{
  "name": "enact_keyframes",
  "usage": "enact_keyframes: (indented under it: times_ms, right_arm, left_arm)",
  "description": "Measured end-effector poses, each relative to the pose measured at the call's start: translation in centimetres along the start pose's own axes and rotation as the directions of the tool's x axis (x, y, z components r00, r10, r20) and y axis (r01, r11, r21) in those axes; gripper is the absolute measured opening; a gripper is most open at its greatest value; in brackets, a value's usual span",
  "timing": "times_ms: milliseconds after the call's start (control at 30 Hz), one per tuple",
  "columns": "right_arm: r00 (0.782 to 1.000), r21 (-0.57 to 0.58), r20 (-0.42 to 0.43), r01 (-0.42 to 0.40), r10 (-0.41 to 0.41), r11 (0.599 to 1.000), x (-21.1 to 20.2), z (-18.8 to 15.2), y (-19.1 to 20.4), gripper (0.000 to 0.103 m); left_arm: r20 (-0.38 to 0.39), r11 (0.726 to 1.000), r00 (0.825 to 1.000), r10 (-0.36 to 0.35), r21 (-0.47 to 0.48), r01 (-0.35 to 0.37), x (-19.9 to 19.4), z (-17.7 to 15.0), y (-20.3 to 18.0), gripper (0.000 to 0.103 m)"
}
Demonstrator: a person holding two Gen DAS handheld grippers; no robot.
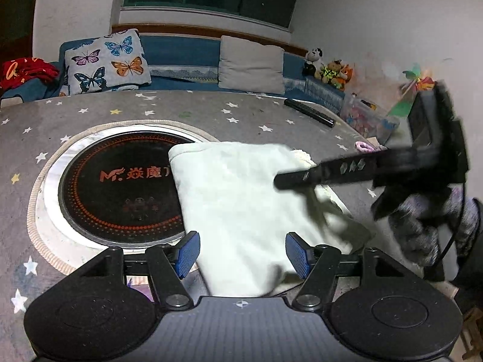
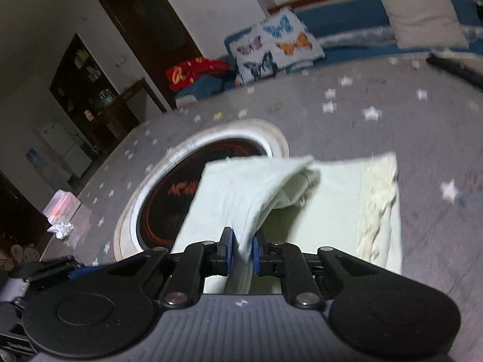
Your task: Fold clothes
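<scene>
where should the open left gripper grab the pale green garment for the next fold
Probably the near left edge of the pale green garment, coming in low from the front. That edge lies flat and free on the table between the left gripper and its open pads, while the right gripper already pinches the other flap.

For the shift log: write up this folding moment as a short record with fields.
garment: pale green garment, partly folded, lying on the table, one edge over the round cooktop
surface: grey star-print table cover
left gripper: jaws open, pads either side of the cloth, not pressing it
right gripper: jaws shut on a lifted flap of the garment
other items: black remote at the far edge; butterfly cushion and grey cushion on the blue sofa behind
image quality: right wrist view blurred
</scene>
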State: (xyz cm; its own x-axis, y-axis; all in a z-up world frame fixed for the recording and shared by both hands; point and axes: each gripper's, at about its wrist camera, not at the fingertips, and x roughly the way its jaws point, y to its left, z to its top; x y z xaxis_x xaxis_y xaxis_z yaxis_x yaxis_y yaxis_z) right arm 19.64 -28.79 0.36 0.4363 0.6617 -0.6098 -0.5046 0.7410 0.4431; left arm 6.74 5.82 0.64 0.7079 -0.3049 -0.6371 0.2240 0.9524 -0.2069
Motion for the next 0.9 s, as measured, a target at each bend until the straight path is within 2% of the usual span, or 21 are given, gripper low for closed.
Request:
enact_keyframes:
  times_ms: [100,167,267,333,467,567,633,733,900]
  right_arm:
    - [0.998,-0.027,0.064,0.015,-0.014,1.0,-2.1,1.0,-0.1,0.012]
    - [0.995,-0.031,0.085,0.053,-0.05,0.998,-2.7,0.9,-0.7,0.012]
    - [0.993,0.022,0.051,0.103,-0.104,0.994,-2.1,0.0,-2.7,0.012]
    - [0.993,0.065,0.03,0.108,-0.111,0.992,-1.7,-0.8,-4.0,0.011]
    - [0.993,0.067,0.086,0.074,-0.08,0.995,-3.2,-0.5,-3.7,0.011]
    - [0.987,0.042,0.121,0.097,-0.101,0.994,-3.9,-0.1,-3.7,0.011]
    - [0.981,0.072,0.105,0.159,-0.166,0.985,-3.4,-0.6,-4.8,0.012]
    - [0.982,0.139,0.077,0.162,-0.174,0.977,-3.5,-1.6,-6.5,0.017]
    - [0.98,0.124,0.106,0.157,-0.171,0.98,-6.2,-2.6,-6.3,0.018]
  left_arm:
    - [-0.006,1.0,1.0,0.007,0.005,-0.007,0.3,0.0,0.0,0.067]
    - [-0.014,1.0,1.0,0.012,0.004,-0.012,0.7,0.1,0.0,0.068]
    - [-0.03,1.0,1.0,0.009,0.004,-0.008,1.4,0.1,-0.2,0.068]
    - [-0.039,1.0,0.999,0.007,0.014,-0.007,1.7,0.1,-0.4,0.068]
    - [-0.044,1.0,0.999,0.01,0.028,-0.009,1.9,0.2,-0.7,0.069]
    - [-0.043,1.0,0.999,0.016,0.022,-0.015,2.1,0.3,-0.7,0.069]
    - [-0.048,1.0,0.999,0.017,0.021,-0.016,2.3,0.3,-0.7,0.069]
    - [-0.058,0.999,0.998,0.022,0.038,-0.02,2.6,0.2,-0.9,0.069]
    - [-0.077,0.998,0.996,0.038,0.058,-0.034,3.5,0.1,-1.1,0.068]
